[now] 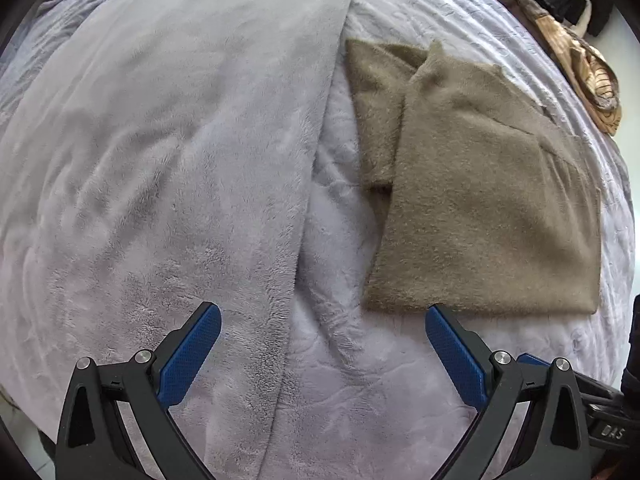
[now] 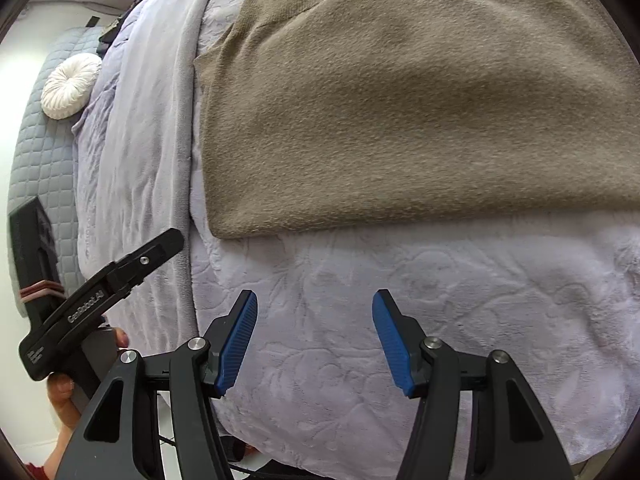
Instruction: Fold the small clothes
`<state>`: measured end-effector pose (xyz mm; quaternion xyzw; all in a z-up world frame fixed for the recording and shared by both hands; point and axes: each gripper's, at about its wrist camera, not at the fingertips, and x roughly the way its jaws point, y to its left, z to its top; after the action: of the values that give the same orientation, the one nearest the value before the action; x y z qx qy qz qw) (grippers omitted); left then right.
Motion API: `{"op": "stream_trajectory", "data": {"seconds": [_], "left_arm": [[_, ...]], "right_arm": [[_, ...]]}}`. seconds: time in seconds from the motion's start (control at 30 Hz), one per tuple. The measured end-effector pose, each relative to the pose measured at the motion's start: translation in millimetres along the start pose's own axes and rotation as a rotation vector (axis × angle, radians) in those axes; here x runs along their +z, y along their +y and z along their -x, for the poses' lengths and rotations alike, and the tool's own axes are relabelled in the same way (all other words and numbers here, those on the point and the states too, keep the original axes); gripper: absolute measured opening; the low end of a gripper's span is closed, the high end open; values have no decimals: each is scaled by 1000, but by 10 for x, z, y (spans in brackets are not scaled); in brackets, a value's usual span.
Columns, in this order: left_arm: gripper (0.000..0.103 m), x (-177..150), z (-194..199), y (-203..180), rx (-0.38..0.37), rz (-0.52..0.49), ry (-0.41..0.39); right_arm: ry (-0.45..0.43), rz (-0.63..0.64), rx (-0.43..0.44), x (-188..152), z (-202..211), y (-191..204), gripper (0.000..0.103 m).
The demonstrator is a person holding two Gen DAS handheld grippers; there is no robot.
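Left wrist view. Left gripper (image 1: 323, 322) pointing steeply down over a bed (image 1: 360, 380) covered in pale lilac embossed plush. Blue ribbed pads (image 1: 192, 354) spread wide apart, nothing between them. Thick pale grey fleece blanket (image 1: 168, 152) lying along the left half of the bed, its long edge running down the middle of the view. Fuzzy olive-brown knitted garment (image 1: 488, 216) lying flat on the bed right of the blanket, partly folded: one panel laid over another, a narrower strip showing on its left side. Near hem of the garment just beyond the right-hand pad; touching or apart, cannot tell. Brown patterned fabric (image 1: 588, 68) bunched at the far right edge of the bed, dark items behind it.

Right wrist view. Right gripper (image 2: 315, 316) also tilted down over the lilac bed cover (image 2: 460, 300), blue pads (image 2: 236, 344) parted, bare bedding between them, clamped on nothing. Olive-brown garment (image 2: 420, 112) filling the upper part of the view, its near folded edge beyond the pad tips, apart from them. Grey fleece blanket (image 2: 144, 128) just left of the garment. Left gripper's black body (image 2: 100, 300) at lower left, lettered on its side, held by a hand (image 2: 64, 396). Round white pleated cushion (image 2: 72, 86) at far left against a grey quilted headboard (image 2: 44, 160).
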<state>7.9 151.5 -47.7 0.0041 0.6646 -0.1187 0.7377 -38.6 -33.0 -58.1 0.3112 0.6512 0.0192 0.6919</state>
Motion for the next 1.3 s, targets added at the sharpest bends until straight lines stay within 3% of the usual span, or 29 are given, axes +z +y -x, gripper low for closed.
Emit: {"op": "stream_trajectory", "data": {"seconds": [0.1,0.23,0.4,0.57,0.67,0.7,0.73,0.77,0.83,0.93,1.1,1.2,1.3], "left_arm": [[102,-14,-18,25,1,3,-7],[102,-12,26,181,-56,33,-14],[102,26,49,409,-65,45,-18],[102,63,21,581,-88,81,-29],[102,105,-1,620,-113,86,-22],[102,139,-16,575,-118,85,-25],[102,142,-9,571,-124,83,-31],[102,166,1,552,-131,77,-40],[102,170,28,546,-135,71,-56],[102,199,16,523,-137,54,-74],[102,250,-77,523,-151,64,-60],[102,264,-70,541,-162,58,-71],[102,260,-58,569,-166,57,-71]], "right_arm": [[-5,-37,59,10,-27,-23,64],[-18,-113,158,47,-85,-67,64],[-46,-229,342,125,-232,-89,67],[-51,-364,495,275,-619,-80,67],[-42,-433,531,329,-860,-68,65],[-42,-465,551,339,-918,-73,51],[-47,-480,565,346,-935,-78,20],[-54,-488,570,357,-937,-73,9],[-68,-439,585,377,-868,-15,9],[-66,-330,572,355,-771,98,8],[4,-246,443,251,-975,163,16],[-66,-278,468,142,-947,110,59],[-174,-404,586,130,-955,-31,59]]}}
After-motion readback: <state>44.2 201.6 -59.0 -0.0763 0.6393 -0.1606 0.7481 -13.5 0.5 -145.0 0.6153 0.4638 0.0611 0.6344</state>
